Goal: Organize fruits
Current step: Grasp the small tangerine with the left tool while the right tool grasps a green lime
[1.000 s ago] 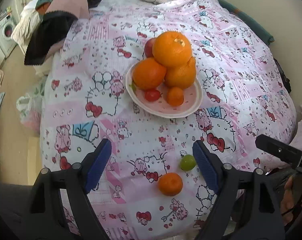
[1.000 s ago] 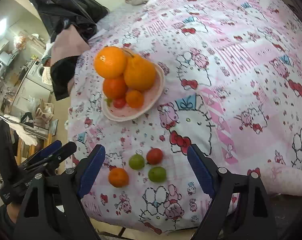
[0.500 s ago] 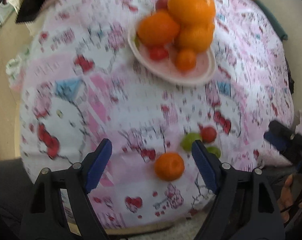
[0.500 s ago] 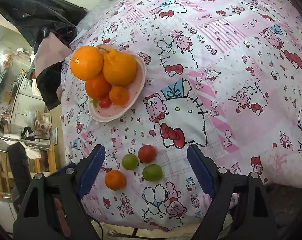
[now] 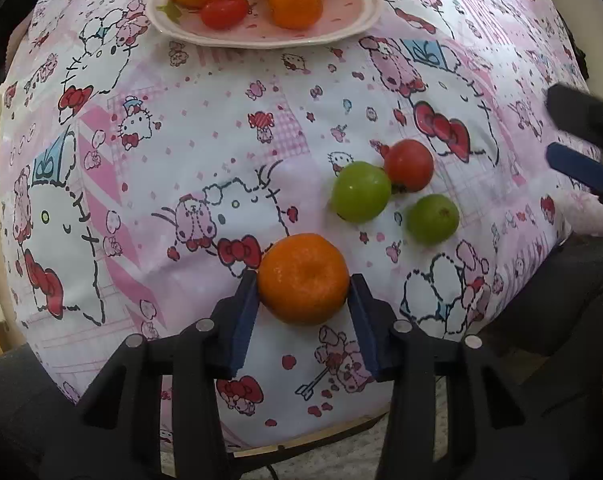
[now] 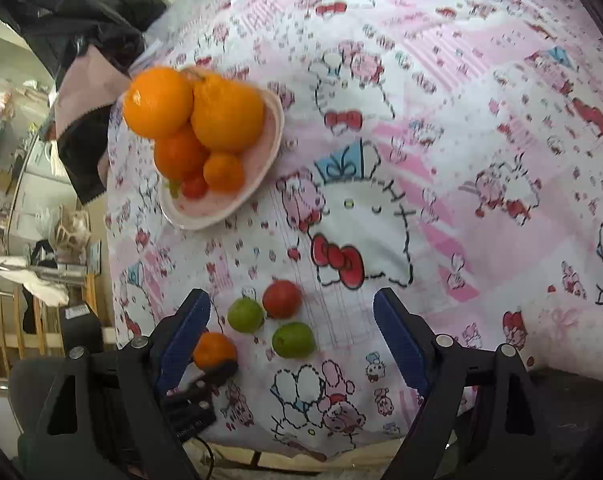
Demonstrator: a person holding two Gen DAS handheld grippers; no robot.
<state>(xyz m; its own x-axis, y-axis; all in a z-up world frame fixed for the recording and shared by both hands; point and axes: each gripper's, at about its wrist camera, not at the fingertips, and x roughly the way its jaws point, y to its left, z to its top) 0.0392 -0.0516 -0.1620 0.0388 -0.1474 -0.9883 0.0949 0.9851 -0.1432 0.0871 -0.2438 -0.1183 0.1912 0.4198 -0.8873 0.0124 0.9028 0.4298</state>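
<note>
Already the left claw grips the small orange near the tabletop's front edge, probably for the plate. Right claw hangs wide over the green and red fruits.

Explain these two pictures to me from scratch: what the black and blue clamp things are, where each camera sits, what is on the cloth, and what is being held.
No robot here: a person holds a two-finger tool in each hand, and each carries a wide-angle camera looking along its fingers.

In the left camera's picture, the left tool has its blue pads against both sides of a small orange.

In the right camera's picture, the right tool is open, above the loose fruit.

On the cartoon-print cloth lie a red tomato and two green fruits. Further back, a pink plate holds piled oranges, a small orange and a cherry tomato.
</note>
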